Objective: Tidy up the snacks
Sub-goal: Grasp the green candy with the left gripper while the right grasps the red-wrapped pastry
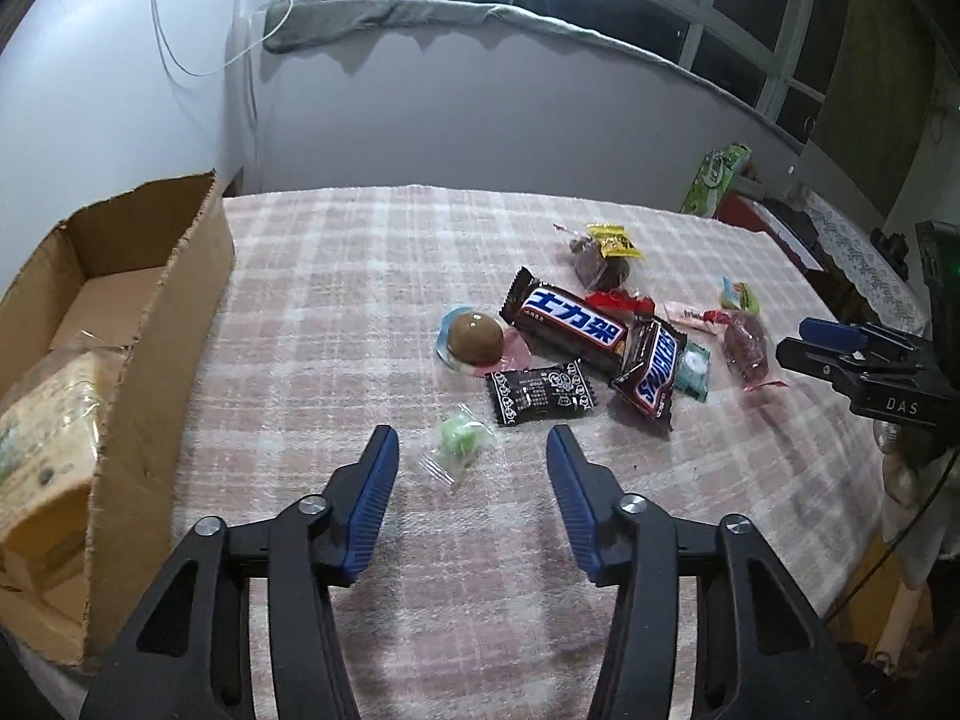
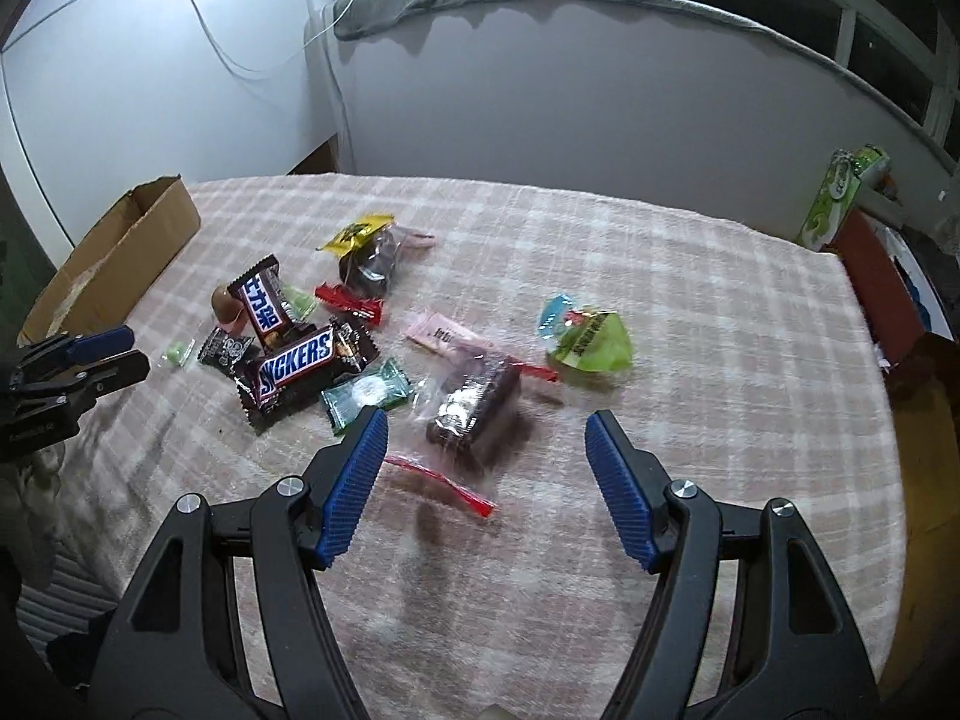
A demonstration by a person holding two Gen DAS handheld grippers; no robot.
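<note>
A pile of snacks lies on the pink plaid cloth: two Snickers bars (image 1: pixel 651 369) (image 2: pixel 297 363), a brown jelly cup (image 1: pixel 476 336), a black candy packet (image 1: pixel 542 391) and several small wrapped sweets. My left gripper (image 1: pixel 471 450) is open, and a small green candy in clear wrap (image 1: pixel 459 447) lies between its fingertips. My right gripper (image 2: pixel 486 429) is open, with a dark cake in a clear red-edged wrapper (image 2: pixel 474 414) between its fingers. A cardboard box (image 1: pixel 138 324) at the left holds a wrapped pastry pack (image 1: pixel 45 438).
The box also shows at the far left of the right wrist view (image 2: pixel 120 255). A green snack pouch (image 2: pixel 591 342) lies right of the pile. A green carton (image 2: pixel 840 198) stands past the table's far right corner. A wall runs behind the table.
</note>
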